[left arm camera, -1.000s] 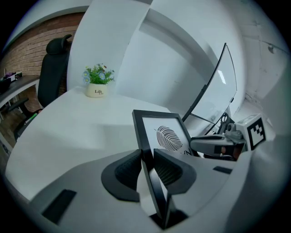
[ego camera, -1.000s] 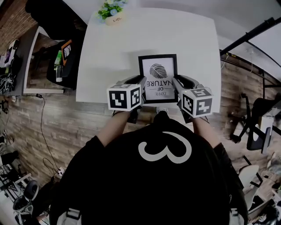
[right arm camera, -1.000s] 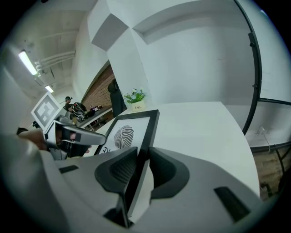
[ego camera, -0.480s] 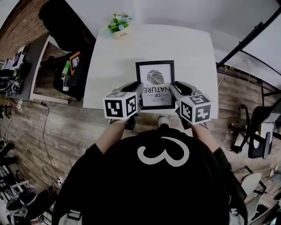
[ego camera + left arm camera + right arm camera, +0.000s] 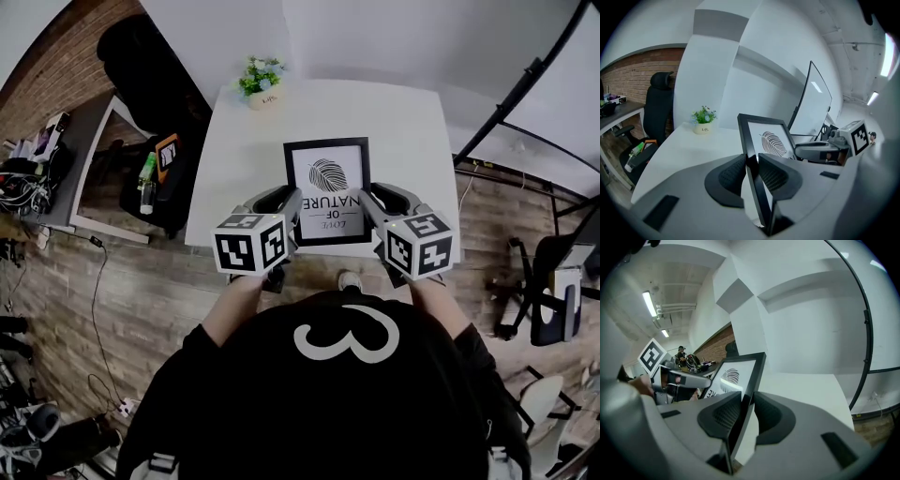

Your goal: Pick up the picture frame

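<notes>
The picture frame (image 5: 326, 183) is black with a white print of a leaf and lettering. It hangs above the white table (image 5: 412, 122), tilted, with one gripper on each side edge. My left gripper (image 5: 292, 202) is shut on its left edge; in the left gripper view the pads (image 5: 736, 174) pinch the black moulding (image 5: 749, 154). My right gripper (image 5: 367, 199) is shut on the right edge, and the right gripper view shows the frame (image 5: 736, 376) clamped between the jaws (image 5: 747, 411). Each gripper view also shows the other gripper across the frame.
A small potted plant (image 5: 260, 82) stands at the table's far edge. A dark desk with a chair and bottles (image 5: 150, 173) lies to the left. A black chair (image 5: 553, 291) is on the right, and black poles (image 5: 525, 84) slant at the upper right.
Both grippers have risen together with the frame between them, lifting it away from the table's near edge. The grip on each side looks unchanged.
</notes>
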A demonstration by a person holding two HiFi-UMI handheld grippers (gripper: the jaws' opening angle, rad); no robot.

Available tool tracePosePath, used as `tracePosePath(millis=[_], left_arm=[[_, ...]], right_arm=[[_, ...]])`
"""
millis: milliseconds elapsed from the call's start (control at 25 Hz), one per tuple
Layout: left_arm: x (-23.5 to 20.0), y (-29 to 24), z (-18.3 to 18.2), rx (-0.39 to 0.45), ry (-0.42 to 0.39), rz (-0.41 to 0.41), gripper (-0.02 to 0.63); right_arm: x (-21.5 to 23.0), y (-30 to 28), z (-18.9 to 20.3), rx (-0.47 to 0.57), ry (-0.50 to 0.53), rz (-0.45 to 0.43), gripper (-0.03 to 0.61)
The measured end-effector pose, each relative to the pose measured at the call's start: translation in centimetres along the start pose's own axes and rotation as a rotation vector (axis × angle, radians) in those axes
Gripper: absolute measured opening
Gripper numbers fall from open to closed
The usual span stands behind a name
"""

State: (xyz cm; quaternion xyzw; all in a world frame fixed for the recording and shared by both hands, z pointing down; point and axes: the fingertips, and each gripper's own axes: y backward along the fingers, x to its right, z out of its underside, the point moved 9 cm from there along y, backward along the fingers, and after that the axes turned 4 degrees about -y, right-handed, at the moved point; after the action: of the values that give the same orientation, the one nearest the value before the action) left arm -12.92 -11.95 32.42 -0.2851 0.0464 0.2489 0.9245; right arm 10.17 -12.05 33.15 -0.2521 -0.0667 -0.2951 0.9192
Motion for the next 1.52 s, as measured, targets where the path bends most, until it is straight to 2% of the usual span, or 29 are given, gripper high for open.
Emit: tracePosePath(millis=[520, 1000, 1520], left_arm=[[1.7, 4.8, -2.6, 0.111, -0.067, 0.048, 0.092], [2.2, 8.3, -2.4, 0.180, -0.103, 0.088, 0.092], [2.1, 10.8, -1.4, 0.215, -0.112, 0.113, 0.092]], right_arm=[[-3.2, 4.1, -2.6, 0.114, 0.040, 0.012, 0.100], [-6.2, 6.6, -2.2, 0.184, 0.038, 0.028, 0.100], [-8.5, 7.7, -1.2, 0.206, 0.035, 0.047, 0.098]])
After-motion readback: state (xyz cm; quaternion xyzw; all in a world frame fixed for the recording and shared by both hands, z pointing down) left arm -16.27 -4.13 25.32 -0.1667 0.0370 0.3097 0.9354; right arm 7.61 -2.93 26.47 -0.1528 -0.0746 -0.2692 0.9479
